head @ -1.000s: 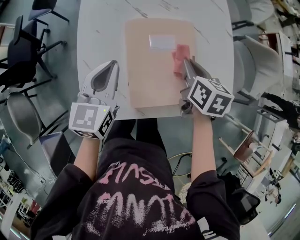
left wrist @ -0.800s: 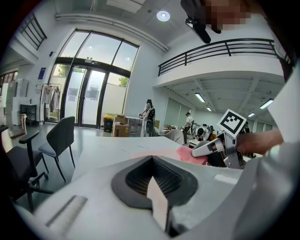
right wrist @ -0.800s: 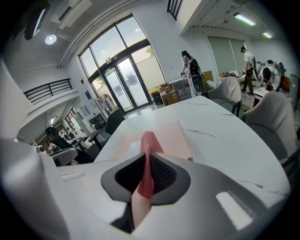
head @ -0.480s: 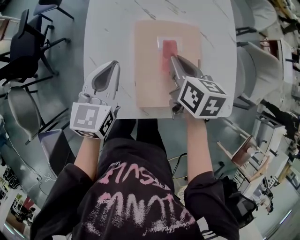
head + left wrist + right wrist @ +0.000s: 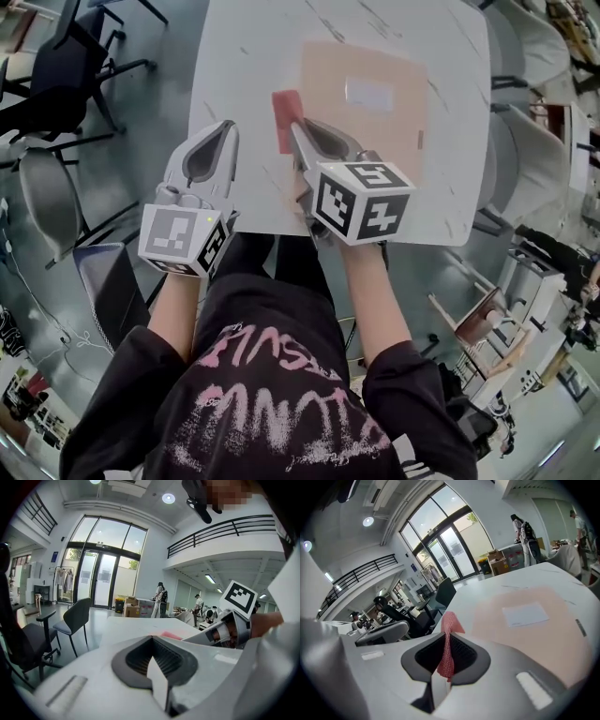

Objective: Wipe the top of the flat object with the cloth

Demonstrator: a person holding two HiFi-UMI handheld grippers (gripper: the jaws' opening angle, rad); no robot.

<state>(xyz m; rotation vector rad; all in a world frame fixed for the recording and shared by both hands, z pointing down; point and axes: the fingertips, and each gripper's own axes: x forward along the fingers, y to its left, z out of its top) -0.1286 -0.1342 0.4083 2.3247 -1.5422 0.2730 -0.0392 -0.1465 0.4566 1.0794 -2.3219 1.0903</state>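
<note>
The flat object [image 5: 375,117] is a beige board with a white label [image 5: 368,94], lying on the white marble table [image 5: 234,75]. In the right gripper view the flat object [image 5: 543,625] lies ahead and to the right. My right gripper [image 5: 298,129] is shut on the red cloth [image 5: 286,120], which sits just off the board's left edge, over bare table. The red cloth [image 5: 447,644] shows as a strip pinched between the jaws of the right gripper [image 5: 446,656]. My left gripper [image 5: 223,131] hovers over the table's left part, shut with nothing in it. From the left gripper [image 5: 157,667], a bit of the cloth [image 5: 171,635] shows ahead.
Dark chairs [image 5: 56,75] stand left of the table, and light ones [image 5: 525,141] to the right. The table's near edge runs just under both grippers. People stand far off by boxes [image 5: 499,562] in the hall.
My right gripper has dragged the cloth leftward, from the board's right side across the label and off its left edge. The left gripper has stayed put.
</note>
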